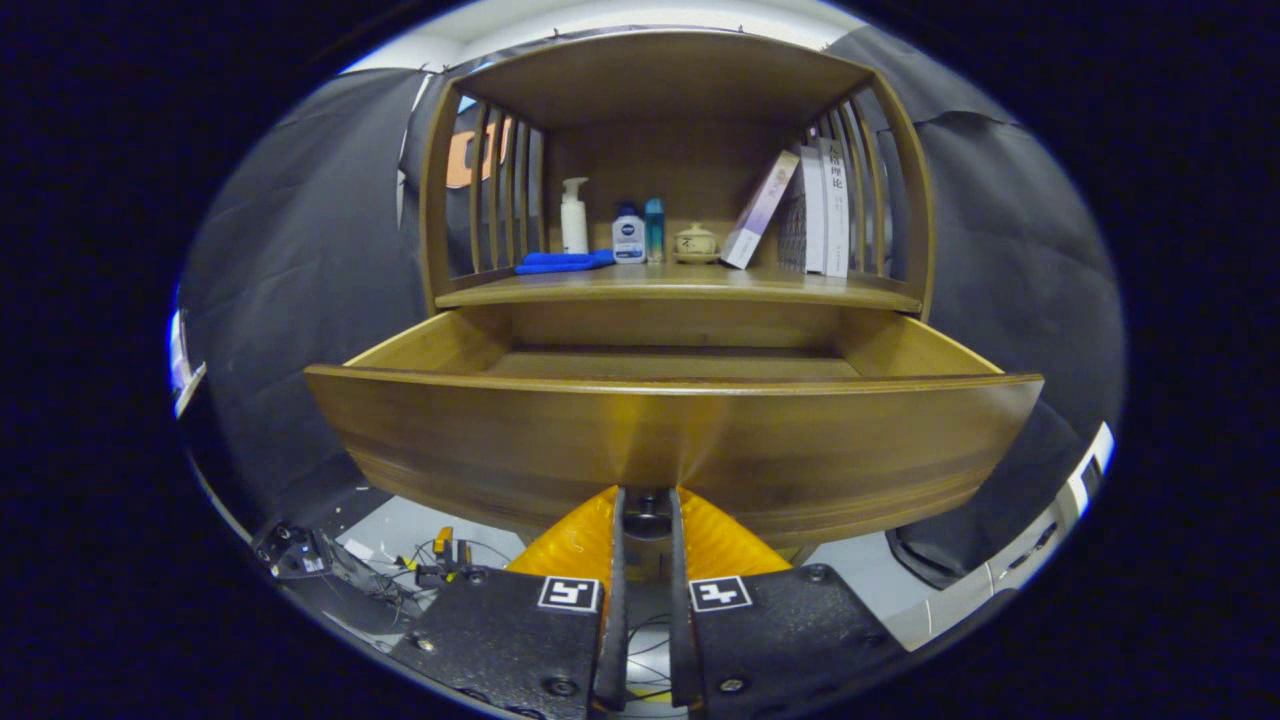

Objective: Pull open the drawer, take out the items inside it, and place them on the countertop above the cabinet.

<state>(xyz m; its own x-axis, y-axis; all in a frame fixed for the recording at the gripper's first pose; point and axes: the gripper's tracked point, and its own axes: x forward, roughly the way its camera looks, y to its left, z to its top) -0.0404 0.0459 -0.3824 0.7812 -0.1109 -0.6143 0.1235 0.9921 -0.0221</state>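
drawer point(672, 445) front is sitting right against the gripper point(646, 505), its long axis running crosswise to the fingers. the two fingers are nearly closed, pinching at something small under the front's lower edge, likely a knob, though the grip itself is hidden. beyond the front, the drawer is standing pulled out, and the little of its floor that shows is looking bare. farther up and back, the countertop point(680, 285) is carrying a blue item point(560, 262), bottles point(574, 215), a small pot point(695, 243) and books point(820, 205). next reach probably needs lifting up and over the front.
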